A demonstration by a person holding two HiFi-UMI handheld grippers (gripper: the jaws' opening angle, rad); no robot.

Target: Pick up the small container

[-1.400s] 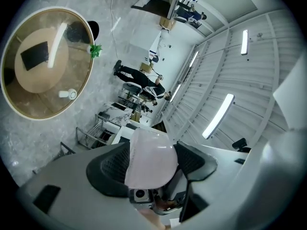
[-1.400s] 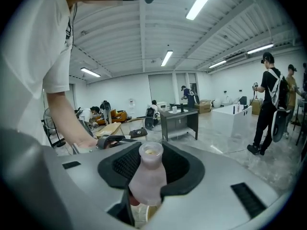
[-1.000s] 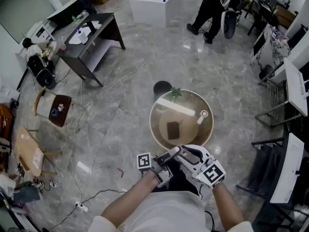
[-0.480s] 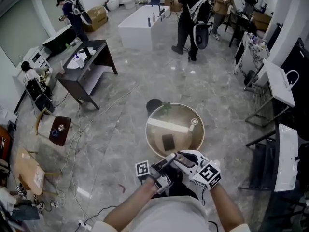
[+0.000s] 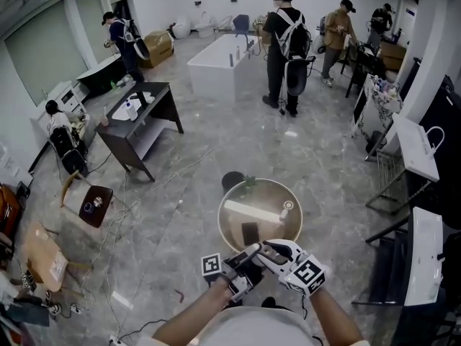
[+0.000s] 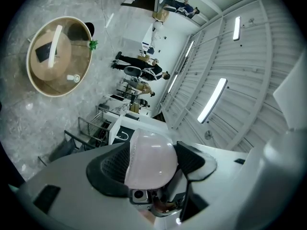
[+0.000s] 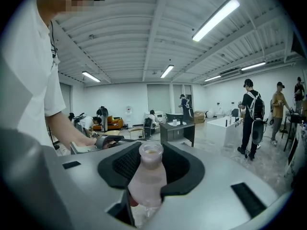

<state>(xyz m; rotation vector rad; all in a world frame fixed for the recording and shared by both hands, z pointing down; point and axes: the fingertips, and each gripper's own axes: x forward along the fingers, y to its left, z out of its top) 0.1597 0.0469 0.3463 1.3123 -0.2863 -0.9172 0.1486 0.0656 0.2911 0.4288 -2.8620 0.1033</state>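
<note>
The floor [image 5: 216, 164] is grey, shiny stone. A round brown table [image 5: 234, 229] stands in the lower middle of the head view. A dark desk [image 5: 155, 103] stands at the upper left, and a long white block [image 5: 220, 63] at the top. White tables [image 5: 421, 146] line the right side. A small brown stool [image 5: 102, 196] sits at the left. People [image 5: 282, 42] stand at the top. Long bright lights [image 7: 217, 16] hang on the white ceiling [image 7: 144, 32].
</note>
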